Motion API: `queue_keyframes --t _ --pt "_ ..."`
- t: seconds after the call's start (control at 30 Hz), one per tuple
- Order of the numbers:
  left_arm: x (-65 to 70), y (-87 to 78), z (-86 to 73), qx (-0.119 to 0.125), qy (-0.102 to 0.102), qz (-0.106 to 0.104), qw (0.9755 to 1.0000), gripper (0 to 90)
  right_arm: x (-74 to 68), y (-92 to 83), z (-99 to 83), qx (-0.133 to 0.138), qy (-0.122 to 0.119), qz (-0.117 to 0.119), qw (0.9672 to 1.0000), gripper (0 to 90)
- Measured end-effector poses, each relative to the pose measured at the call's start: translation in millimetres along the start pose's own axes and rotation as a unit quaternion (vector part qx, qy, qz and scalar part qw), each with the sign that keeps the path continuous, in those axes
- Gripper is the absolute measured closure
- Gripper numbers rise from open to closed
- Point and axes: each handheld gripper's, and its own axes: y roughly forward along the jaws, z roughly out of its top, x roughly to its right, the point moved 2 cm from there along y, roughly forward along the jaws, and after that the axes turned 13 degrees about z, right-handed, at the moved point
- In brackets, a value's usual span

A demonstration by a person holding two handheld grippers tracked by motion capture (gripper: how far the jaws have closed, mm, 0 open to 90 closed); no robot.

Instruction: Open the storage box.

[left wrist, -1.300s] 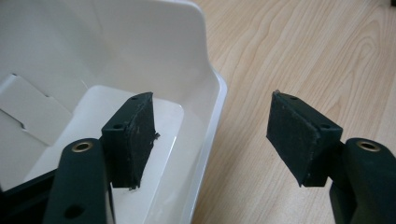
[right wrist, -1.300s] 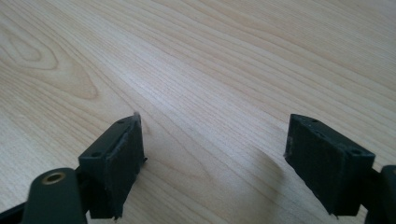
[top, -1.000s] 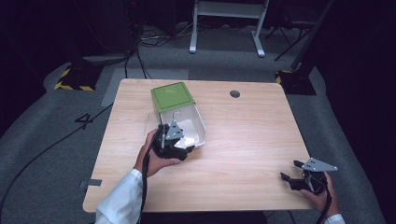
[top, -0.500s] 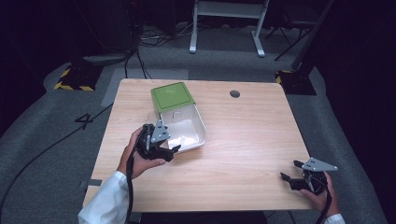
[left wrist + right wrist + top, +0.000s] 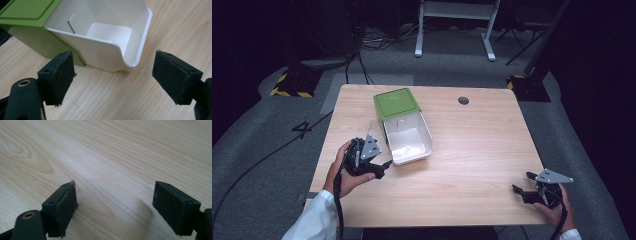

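here's the wooden table [image 5: 472, 150], and on its left-centre sits a white bin [image 5: 408, 140] with a green lid [image 5: 396, 103] covering its far half. the near half of the bin is open, white inside, and nothing can be seen in it.

the left gripper [image 5: 382, 167] is low over the table just beside the bin's near left corner, held in the person's left hand [image 5: 343, 170], white sleeve [image 5: 314, 220] coming in from the near edge. its jaws are spread wide and nothing sits between them. from the left gripper view, the left gripper [image 5: 113, 82] looks straight at the white bin [image 5: 110, 47]: the curved scoop-shaped front lip is just ahead of the pads [image 5: 60, 75], not touching them, and the green lid [image 5: 27, 12] runs off to the upper left. a thin dark line stands out on the bin's inner wall; can't tell what it is.

over at the near right corner, the right gripper [image 5: 523, 184] rests low at the table, well apart from the bin, gripped by the right hand [image 5: 554, 207]. in the right gripper view, the right gripper [image 5: 113, 205] has its jaws wide apart too, with bare wood grain of the table [image 5: 112, 152] between and beyond them.
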Motion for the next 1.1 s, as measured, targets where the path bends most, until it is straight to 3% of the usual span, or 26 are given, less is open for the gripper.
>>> queue_keyframes --t 0.23,0.57,0.9,1.1 --pt "-7.6 -2.3 -19.0 -0.020 -0.011 0.020 0.9995 17.4 0.5 0.1 0.0 -0.001 0.002 0.002 1.0000 19.4" --pt "-13.2 2.3 -61.2 -0.059 -0.028 0.031 0.9974 17.4 1.3 0.1 0.0 -0.001 0.005 0.004 1.0000 19.4" --pt "-17.9 6.5 -96.6 -0.081 -0.055 0.028 0.9948 17.5 1.3 0.1 0.0 -0.001 0.005 0.005 1.0000 19.4" --pt "-18.9 10.2 -111.6 -0.097 -0.059 0.029 0.9931 17.4 1.4 0.2 0.0 -0.001 0.006 0.005 1.0000 19.4"
